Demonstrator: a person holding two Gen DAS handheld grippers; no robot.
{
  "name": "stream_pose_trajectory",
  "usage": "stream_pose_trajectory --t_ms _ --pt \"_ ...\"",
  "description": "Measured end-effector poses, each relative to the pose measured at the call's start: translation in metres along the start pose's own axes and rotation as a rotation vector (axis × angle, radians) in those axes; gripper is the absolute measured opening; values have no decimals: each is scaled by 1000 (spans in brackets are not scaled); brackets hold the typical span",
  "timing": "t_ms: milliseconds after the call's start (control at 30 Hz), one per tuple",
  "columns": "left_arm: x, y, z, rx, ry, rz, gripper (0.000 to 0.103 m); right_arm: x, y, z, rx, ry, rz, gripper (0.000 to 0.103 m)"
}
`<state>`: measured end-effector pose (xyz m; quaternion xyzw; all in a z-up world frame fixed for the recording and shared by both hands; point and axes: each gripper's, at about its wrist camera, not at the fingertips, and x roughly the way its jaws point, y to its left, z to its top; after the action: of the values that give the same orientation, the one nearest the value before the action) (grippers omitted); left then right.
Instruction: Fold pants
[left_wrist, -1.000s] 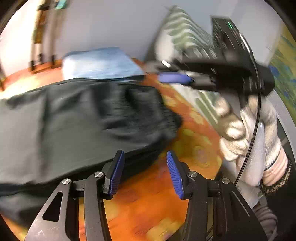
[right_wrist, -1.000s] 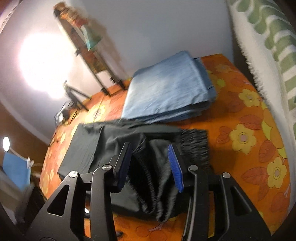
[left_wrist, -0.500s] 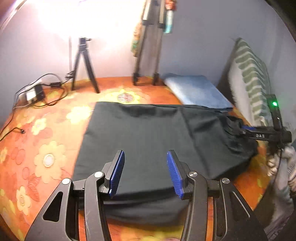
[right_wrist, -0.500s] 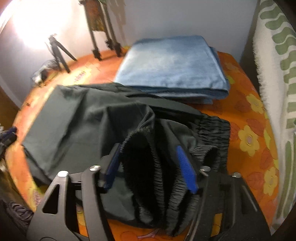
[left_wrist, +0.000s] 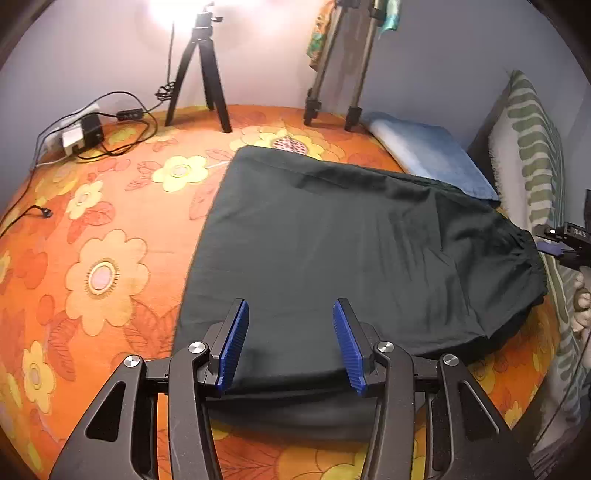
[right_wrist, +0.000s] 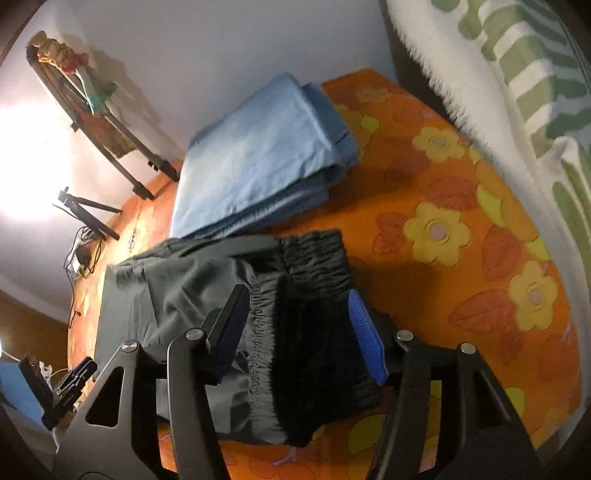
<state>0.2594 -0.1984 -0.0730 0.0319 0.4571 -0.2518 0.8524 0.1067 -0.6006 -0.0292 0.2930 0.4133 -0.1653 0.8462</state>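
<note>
Black pants (left_wrist: 343, 251) lie folded in a flat slab on the orange flowered bedspread (left_wrist: 103, 236). My left gripper (left_wrist: 290, 345) is open and empty, hovering over the pants' near edge. In the right wrist view the elastic waistband (right_wrist: 314, 295) is bunched up between the open fingers of my right gripper (right_wrist: 301, 328), which straddles it without clamping it. The right gripper also shows in the left wrist view (left_wrist: 561, 245) at the waistband end of the pants.
Folded light-blue pants (right_wrist: 258, 155) lie beyond the black ones near the wall. A green-striped pillow (right_wrist: 517, 74) stands along the right. A black tripod (left_wrist: 199, 70), a second stand (left_wrist: 340, 66) and a charger with cables (left_wrist: 81, 133) are at the far side.
The left gripper swung back from the waistband end to the pants' near edge. The right gripper moved down onto the bunched waistband, and the pants now lie flatter.
</note>
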Motion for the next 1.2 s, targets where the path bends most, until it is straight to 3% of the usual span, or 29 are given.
stream_pose_trajectory --t_ms 133,333,633,733,933,1033,1200 --pt "-8 20 9 -57 -32 19 46 -10 22 -6 -101 -36 -15 59" --pt "-23 63 14 -159 -74 54 46 -13 88 -36 -402 -68 -43 59" --pt "-5 85 -7 -201 10 44 46 24 154 -87 -607 61 25 59" --pt "-1 82 -13 -187 29 32 46 39 159 -100 -639 112 22 59" --pt "8 86 -20 -237 66 -10 46 71 142 -110 -637 216 -100 59" --pt "10 85 -22 -244 60 -1 46 67 143 -102 -588 211 -75 59" --pt "9 86 -24 -274 35 4 46 49 182 -89 -547 169 62 59"
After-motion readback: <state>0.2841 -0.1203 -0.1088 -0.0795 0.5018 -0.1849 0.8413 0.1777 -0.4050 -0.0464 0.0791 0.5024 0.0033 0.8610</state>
